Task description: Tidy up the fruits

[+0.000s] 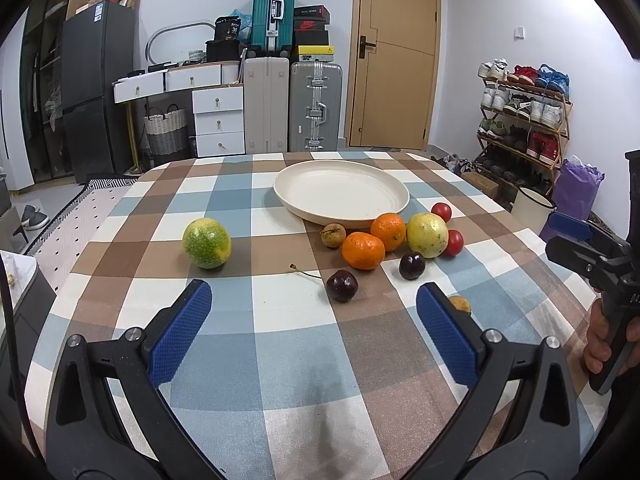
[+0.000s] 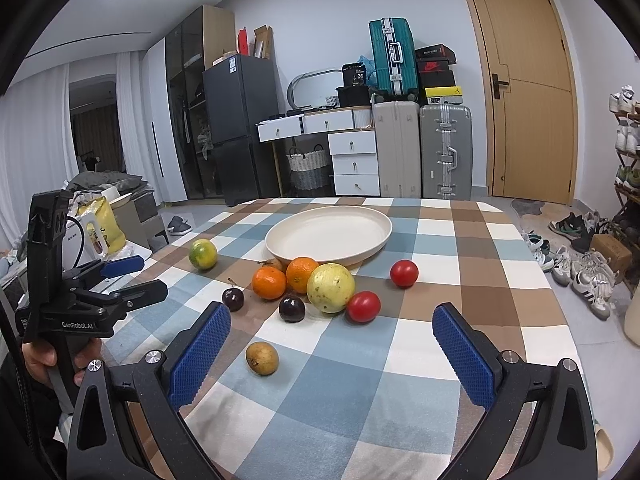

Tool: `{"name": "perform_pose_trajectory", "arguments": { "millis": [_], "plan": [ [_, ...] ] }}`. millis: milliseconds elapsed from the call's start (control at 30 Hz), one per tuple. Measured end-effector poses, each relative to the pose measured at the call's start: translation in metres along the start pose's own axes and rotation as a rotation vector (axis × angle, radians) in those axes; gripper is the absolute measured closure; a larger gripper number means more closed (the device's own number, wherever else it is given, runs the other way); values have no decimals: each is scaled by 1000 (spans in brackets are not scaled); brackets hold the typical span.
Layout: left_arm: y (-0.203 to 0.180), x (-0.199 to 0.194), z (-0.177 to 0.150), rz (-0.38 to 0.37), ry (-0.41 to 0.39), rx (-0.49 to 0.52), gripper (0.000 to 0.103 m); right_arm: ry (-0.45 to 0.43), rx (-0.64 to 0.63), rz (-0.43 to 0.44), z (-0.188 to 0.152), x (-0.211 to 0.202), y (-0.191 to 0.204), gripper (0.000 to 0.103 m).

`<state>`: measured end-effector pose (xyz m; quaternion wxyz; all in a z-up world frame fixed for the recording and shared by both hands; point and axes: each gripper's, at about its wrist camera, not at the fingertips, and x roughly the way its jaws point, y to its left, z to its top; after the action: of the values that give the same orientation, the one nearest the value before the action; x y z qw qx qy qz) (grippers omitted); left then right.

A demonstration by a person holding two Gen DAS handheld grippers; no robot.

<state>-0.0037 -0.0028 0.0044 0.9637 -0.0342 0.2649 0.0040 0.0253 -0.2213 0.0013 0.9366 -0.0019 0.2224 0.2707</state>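
Note:
A cream plate (image 1: pixel 340 192) (image 2: pixel 328 236) sits empty on the checked table. In front of it lie two oranges (image 1: pixel 362 251) (image 2: pixel 269 282), a yellow guava (image 1: pixel 427 235) (image 2: pixel 331 287), two red tomatoes (image 1: pixel 441 211) (image 2: pixel 404 273), two dark plums (image 1: pixel 341 285) (image 2: pixel 291 308) and small brown fruits (image 1: pixel 333 235) (image 2: pixel 262 357). A green-yellow fruit (image 1: pixel 207 243) (image 2: pixel 203 254) lies apart to the left. My left gripper (image 1: pixel 314 310) is open and empty, short of the plums. My right gripper (image 2: pixel 332 330) is open and empty, near the brown fruit.
The table (image 1: pixel 280 360) has a blue, brown and white checked cloth. Suitcases (image 1: pixel 294 106), white drawers (image 1: pixel 218 120), a door (image 1: pixel 396 52) and a shoe rack (image 1: pixel 520 120) stand behind. Shoes (image 2: pixel 580 264) lie on the floor to the right.

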Motion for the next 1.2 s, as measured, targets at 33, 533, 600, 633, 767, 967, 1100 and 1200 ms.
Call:
{"name": "perform_pose_trajectory", "arguments": {
  "millis": [33,533,600,633,767,967,1100,1200],
  "plan": [
    [0,0,0,1,1,-1,1,1,3,0,0,0,-1,0],
    [1,2,0,8,4,1,1,9,-1,-13,0,3,-2,0],
    [1,2,-1,9,4,0,1,10,14,-17,0,3,-5,0],
    [1,2,0,9,4,0,1,15,19,-13,1,4,-6,0],
    [1,2,-1,9,5,2,1,49,25,-5,1,11,-6,0],
    [3,5,-1,2,13,8,1,69,22,-22,1,15,-5,0],
    [6,10,-2,-6,32,0,1,89,37,-23,2,19,-7,0],
    [5,12,-2,-5,42,-4,1,101,51,-22,1,20,-10,0]
  ]
}}
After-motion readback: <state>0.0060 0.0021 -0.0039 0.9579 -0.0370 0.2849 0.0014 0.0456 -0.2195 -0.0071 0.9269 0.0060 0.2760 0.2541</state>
